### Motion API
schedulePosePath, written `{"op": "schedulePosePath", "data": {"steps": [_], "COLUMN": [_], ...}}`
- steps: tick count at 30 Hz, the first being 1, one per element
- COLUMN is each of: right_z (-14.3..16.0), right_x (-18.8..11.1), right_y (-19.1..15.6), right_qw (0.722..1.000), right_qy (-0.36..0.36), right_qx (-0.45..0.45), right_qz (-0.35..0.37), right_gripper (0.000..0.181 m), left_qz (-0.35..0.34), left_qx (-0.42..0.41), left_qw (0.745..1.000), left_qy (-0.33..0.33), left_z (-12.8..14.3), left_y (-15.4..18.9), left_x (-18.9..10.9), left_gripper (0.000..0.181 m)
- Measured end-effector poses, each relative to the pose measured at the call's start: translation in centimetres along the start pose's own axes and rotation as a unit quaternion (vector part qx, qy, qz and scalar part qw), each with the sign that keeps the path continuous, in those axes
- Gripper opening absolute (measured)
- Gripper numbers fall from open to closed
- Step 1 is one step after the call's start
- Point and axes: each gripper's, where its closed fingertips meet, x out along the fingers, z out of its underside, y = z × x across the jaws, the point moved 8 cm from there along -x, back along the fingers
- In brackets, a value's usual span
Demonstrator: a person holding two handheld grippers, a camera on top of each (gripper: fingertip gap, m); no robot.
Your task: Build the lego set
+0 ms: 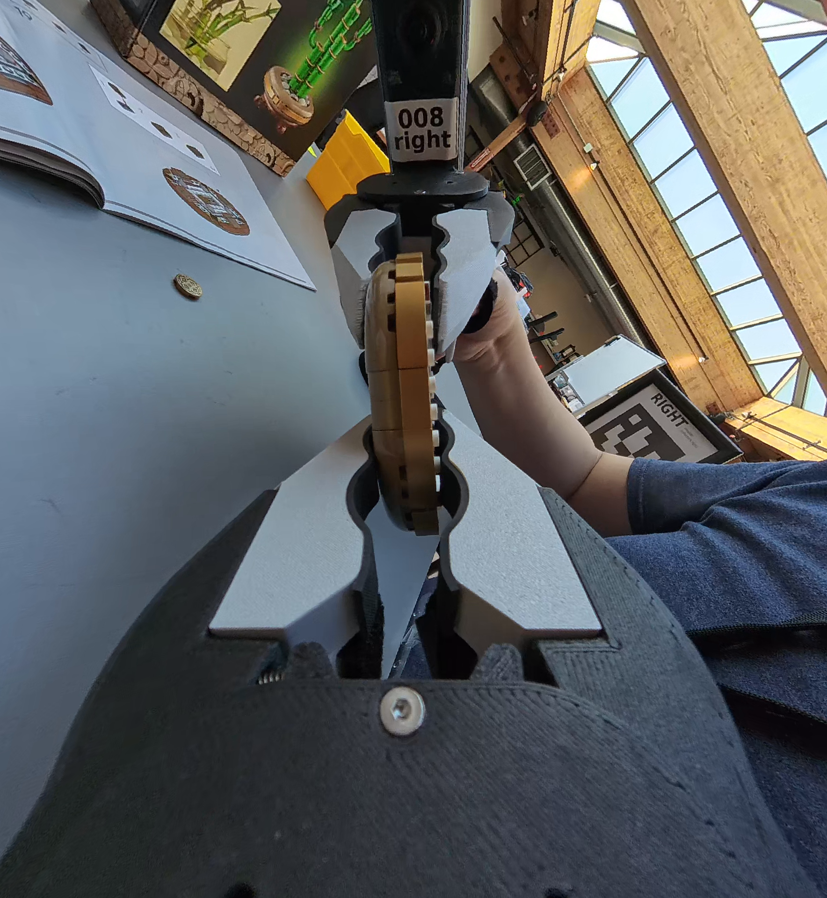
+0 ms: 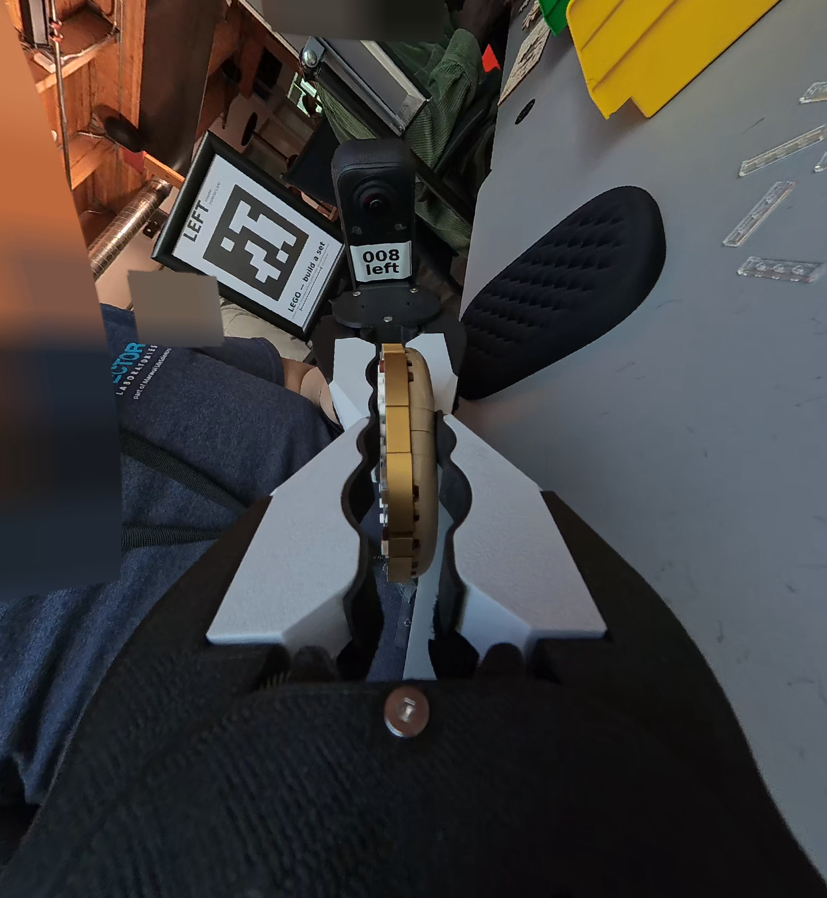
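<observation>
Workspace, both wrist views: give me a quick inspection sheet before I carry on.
Surface: grey table, scuffed.
Job's things: round gold lego disc held on edge off the table; open instruction booklet; set box; small gold round piece lying loose; clear plates scattered.
Clutter: yellow bin.
Grippers: left hand-held gripper and right hand-held gripper both shut on the disc from opposite ends.
Cables: nothing seen.
Surroundings: black mesh chair, framed marker boards, skylights.
</observation>
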Motion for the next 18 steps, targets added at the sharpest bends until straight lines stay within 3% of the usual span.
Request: {"op": "schedulePosePath", "data": {"steps": [18], "right_z": [-0.03], "right_x": [0.02], "right_y": [-0.13], "right_qw": [0.999], "right_qy": [0.013], "right_qx": [0.013], "right_qz": [-0.026], "right_gripper": [0.024], "left_qz": [0.015], "left_qx": [-0.013], "left_qw": [1.000], "left_qy": [0.014], "left_z": [-0.51], "left_y": [0.04], "left_x": [-0.12], "left_gripper": [0.018]}}
